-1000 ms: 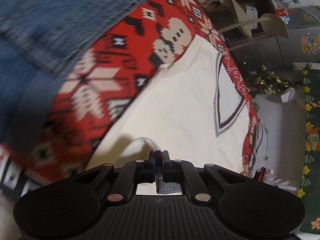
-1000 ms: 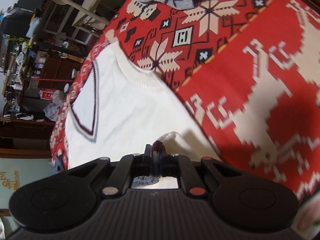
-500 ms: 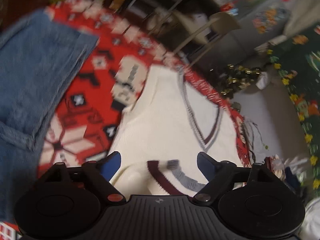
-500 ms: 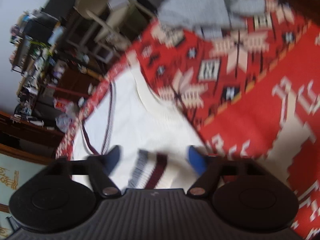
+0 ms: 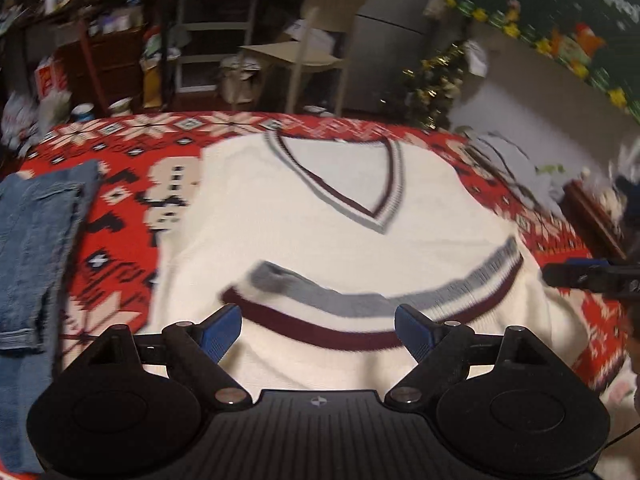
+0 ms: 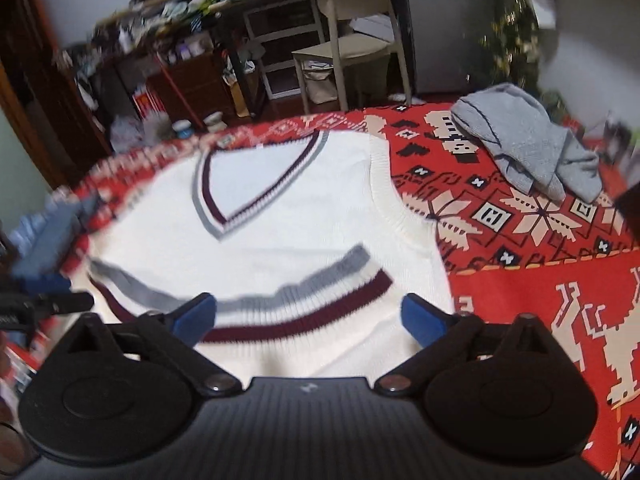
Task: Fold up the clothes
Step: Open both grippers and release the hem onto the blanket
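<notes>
- The cream vest [image 5: 320, 200] lies flat on the red patterned blanket [image 6: 520, 300] ahead of both tools, its V-neck [image 5: 340, 184] at the far end and its striped hem [image 5: 340, 316] folded up to lie just past our fingertips.
- Folded jeans [image 5: 36, 240] sit well off to the left of the left gripper [image 5: 318, 330]; a crumpled grey garment [image 6: 532, 152] lies ahead and to the right of the right gripper [image 6: 308, 318]. We judge both are clear of the fold.
- Each gripper's jaws have just been opening and now stand wide, holding nothing; the hem passes beneath the gaps, untouched.
- To do this step well, we should lift both tools away together, so no pad drags the freshly laid hem.
- The hem bows unevenly, so we would smooth it level before taking the next fold.
</notes>
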Available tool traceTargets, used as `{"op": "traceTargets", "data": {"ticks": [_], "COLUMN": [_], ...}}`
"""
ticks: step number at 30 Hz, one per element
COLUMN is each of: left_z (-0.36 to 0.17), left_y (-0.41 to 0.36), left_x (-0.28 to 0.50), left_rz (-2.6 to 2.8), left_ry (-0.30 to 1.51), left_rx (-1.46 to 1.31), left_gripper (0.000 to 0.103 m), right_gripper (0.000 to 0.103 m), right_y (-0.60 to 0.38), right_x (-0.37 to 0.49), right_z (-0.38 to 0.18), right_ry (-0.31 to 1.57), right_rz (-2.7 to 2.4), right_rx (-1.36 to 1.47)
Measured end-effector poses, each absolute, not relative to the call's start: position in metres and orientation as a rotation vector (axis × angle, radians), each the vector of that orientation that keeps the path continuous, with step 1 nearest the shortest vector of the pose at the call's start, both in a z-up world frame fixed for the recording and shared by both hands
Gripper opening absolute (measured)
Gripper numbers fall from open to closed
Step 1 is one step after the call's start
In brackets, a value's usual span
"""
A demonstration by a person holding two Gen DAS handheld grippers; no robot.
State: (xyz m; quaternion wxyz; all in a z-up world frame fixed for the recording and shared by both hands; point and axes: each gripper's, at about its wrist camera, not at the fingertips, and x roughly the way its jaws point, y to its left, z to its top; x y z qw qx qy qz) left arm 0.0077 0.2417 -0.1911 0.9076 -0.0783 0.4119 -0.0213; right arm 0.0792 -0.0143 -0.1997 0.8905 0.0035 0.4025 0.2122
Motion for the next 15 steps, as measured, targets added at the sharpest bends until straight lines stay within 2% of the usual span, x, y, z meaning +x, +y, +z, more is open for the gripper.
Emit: {"op": "traceTargets", "data": {"ticks": [7, 11, 15], "left_z": [-0.222, -0.230, -0.233], "left_y": [0.217, 0.211, 0.217], "left_x": [0.005, 0.001, 0.001], "left_rz": [-0.021, 0.008, 0.017], "left_ry": [0.872, 0.848, 0.832], "left_rx": [-0.006, 0.040, -0.008], "left_gripper": [0.085, 0.102, 0.103], "right_gripper": [0.102, 0.102, 0.102], "right_y": [0.016, 0.014, 0.010], "right_x": [0.059, 0.053, 0.050], "right_z": [-0.250, -0.261, -0.263], "right_ry": [0.835, 0.826, 0.807], "right_rz": [0.419, 0.410, 0.418], "right_rx": [-0.191, -0.168, -0.165]}}
